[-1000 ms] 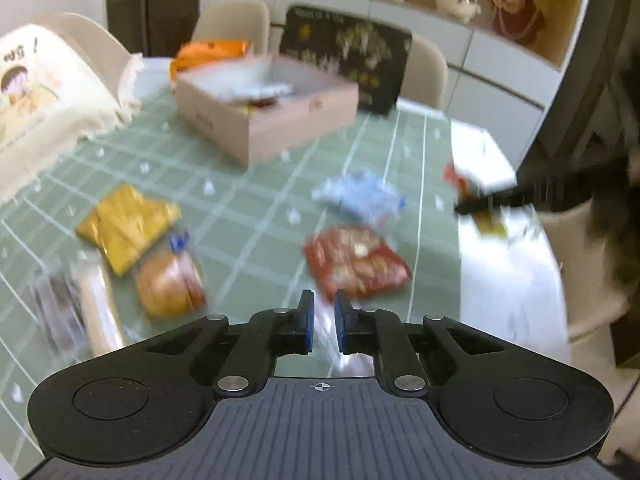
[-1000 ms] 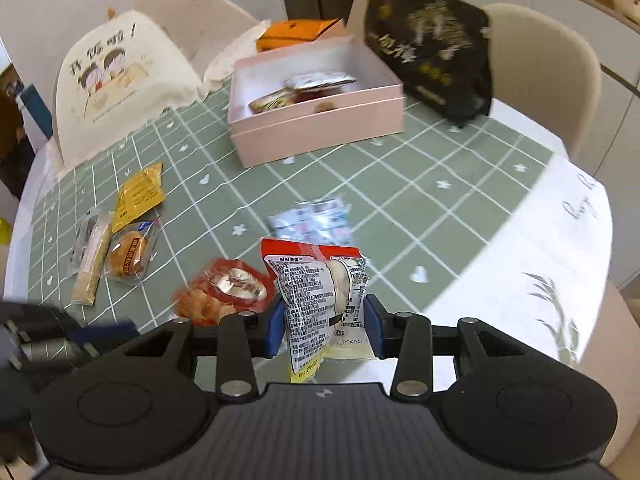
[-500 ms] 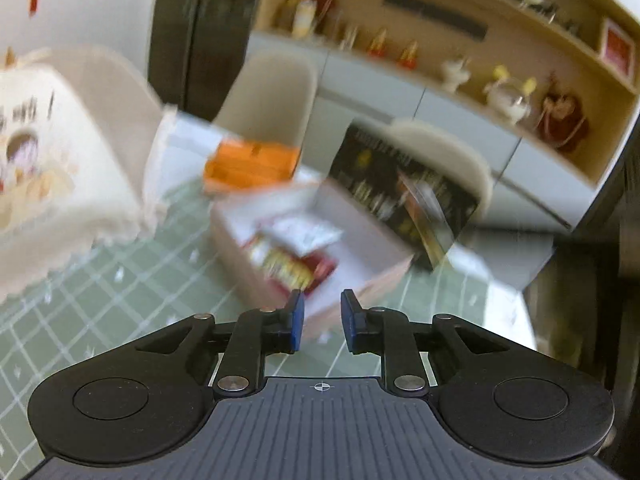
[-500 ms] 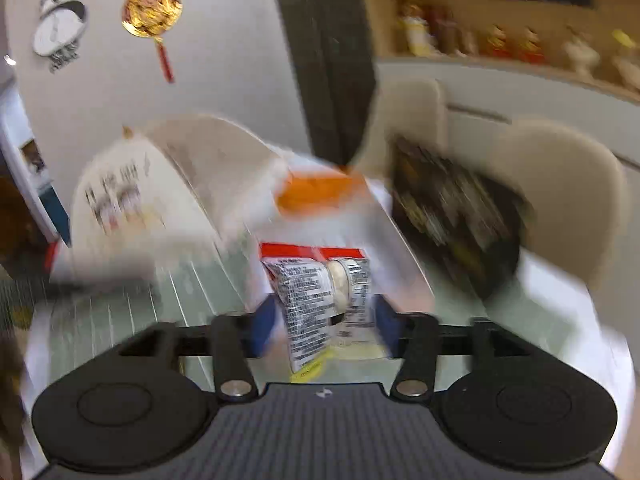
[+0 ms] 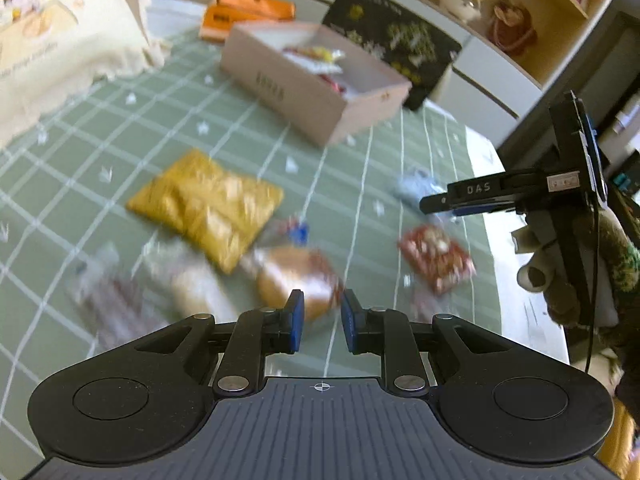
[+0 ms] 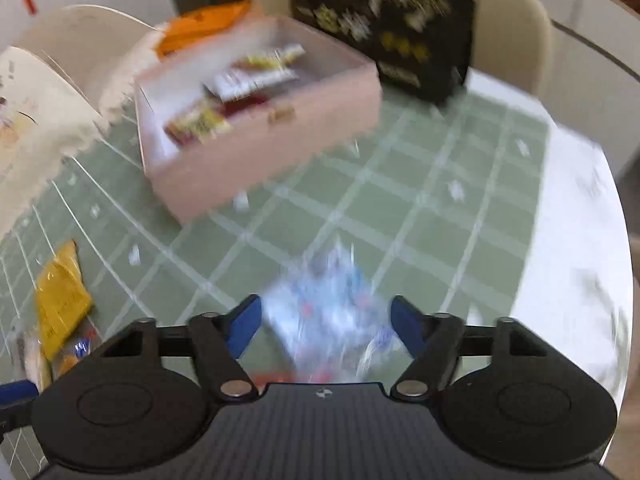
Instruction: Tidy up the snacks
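Between my right gripper's (image 6: 324, 326) pads lies the blue packet (image 6: 334, 312), flat on the cloth; the jaws are closing with the packet between them, the pads not yet pressing on it as far as the blur lets me judge. I read this as lining up the next snack for the box. My left gripper (image 5: 322, 322) hangs over the bun (image 5: 296, 278) with a narrow gap between its pads and nothing in them, pointed down as if to take the bun next.

Around these lie the other loose snacks: the yellow pack (image 5: 208, 208), the red pack (image 5: 436, 260), and blurred wrappers (image 5: 120, 300) at the near left. They sit spread apart, each easy to reach from above. The pink box (image 6: 256, 128) stands open well beyond them, already holding a few packets, so part of the sorting looks done.

Green checked cloth (image 5: 100, 148) covers the table. Behind the box are an orange carton (image 5: 248, 12), a black bag (image 6: 384, 20), chairs (image 6: 508, 20), and a shelf (image 5: 500, 4) of figurines.
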The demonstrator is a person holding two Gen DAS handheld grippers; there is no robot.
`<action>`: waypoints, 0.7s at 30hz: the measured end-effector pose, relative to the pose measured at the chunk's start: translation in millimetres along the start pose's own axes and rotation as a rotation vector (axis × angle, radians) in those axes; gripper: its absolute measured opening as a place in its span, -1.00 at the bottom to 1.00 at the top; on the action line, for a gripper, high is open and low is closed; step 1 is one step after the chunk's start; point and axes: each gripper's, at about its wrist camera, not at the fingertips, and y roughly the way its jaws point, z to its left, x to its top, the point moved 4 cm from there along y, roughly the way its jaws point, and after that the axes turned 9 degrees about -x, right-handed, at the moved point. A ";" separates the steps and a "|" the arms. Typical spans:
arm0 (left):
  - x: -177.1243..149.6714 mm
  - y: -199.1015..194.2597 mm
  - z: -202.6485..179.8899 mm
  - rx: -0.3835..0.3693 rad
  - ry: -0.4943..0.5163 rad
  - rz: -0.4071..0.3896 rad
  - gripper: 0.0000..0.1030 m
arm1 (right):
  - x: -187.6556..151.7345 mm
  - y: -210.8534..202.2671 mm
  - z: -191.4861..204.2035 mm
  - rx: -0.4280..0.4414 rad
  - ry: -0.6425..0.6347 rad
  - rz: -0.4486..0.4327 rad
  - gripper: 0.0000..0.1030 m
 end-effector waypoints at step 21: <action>148.3 81.9 -60.8 0.064 0.288 -0.144 -0.55 | -162.8 -76.4 35.5 0.043 -0.002 -0.094 -0.01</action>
